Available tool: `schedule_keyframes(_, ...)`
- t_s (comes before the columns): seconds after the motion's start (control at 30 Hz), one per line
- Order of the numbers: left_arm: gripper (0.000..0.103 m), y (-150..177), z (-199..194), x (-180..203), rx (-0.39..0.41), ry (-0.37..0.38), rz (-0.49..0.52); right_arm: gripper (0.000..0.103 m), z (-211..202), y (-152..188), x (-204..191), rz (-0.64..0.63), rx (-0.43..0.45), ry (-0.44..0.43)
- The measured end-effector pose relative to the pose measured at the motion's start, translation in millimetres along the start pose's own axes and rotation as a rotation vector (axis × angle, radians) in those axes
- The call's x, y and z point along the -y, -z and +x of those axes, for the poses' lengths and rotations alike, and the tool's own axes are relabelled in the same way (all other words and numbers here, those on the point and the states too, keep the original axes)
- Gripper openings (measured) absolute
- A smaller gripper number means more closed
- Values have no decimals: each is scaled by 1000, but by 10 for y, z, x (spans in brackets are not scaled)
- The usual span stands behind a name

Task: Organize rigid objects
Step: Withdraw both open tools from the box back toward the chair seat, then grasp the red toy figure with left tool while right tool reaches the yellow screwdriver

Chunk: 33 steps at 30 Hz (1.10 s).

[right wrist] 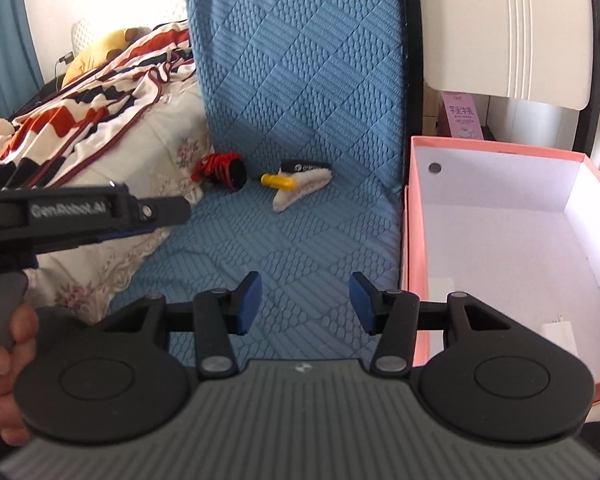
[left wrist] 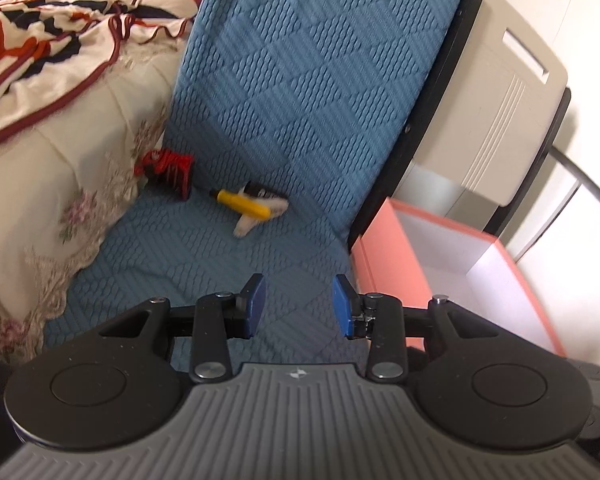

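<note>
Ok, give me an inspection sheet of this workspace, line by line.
Surface: blue quilted chair seat, its backrest upright behind.
Job's things: red-and-black item, yellow cylinder, small black item and white claw-shaped clip, bunched at the back of the seat; the cylinder lies across the clip.
Container: pink box at the right of the seat, open, white inside, apparently empty.
Clutter: nothing seen on the front of the seat.
Grippers: left claw and right claw open, holding nothing, over the front of the seat.
Cables: one dark cable by the far bedside.
Surroundings: bed with striped blanket left; beige panel right.
</note>
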<state>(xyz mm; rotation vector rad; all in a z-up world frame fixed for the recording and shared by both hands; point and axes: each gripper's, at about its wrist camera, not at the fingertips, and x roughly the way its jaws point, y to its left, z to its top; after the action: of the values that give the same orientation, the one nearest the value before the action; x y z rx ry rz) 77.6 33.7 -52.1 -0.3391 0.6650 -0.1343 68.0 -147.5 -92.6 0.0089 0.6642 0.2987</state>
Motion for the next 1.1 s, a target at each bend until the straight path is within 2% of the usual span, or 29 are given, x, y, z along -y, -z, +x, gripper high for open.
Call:
schedule_keyframes(0.17,42,117,84,-160,-21,1,-29,52,52,90,-48,4,-18,-5)
schedule_keyframes(0.4,43,76,271,-254,-14,10,-46,52,162,82,-98,-4,-30,1)
schedule_keyframes(0.6,43,-60,511,-254,-1,49,-64,52,281,-6,-78,-15,-38,13)
schedule_keyframes(0.7,52,-109,670,-312,3,65,-65,52,360,-68,-62,-21,-37,22)
schedule_keyframes(0.87,52,-210,949,-461,-7,93,-69,52,546,-166,-50,-32,-38,46)
schedule_keyframes(1.0,52,-381,1124,-629,-23,166,-169,52,729,-262,-44,-40,-44,51)
schedule_keyframes(1.1,52,-580,1222,-666,11,110,-168,52,879,-352,-22,-38,-44,51)
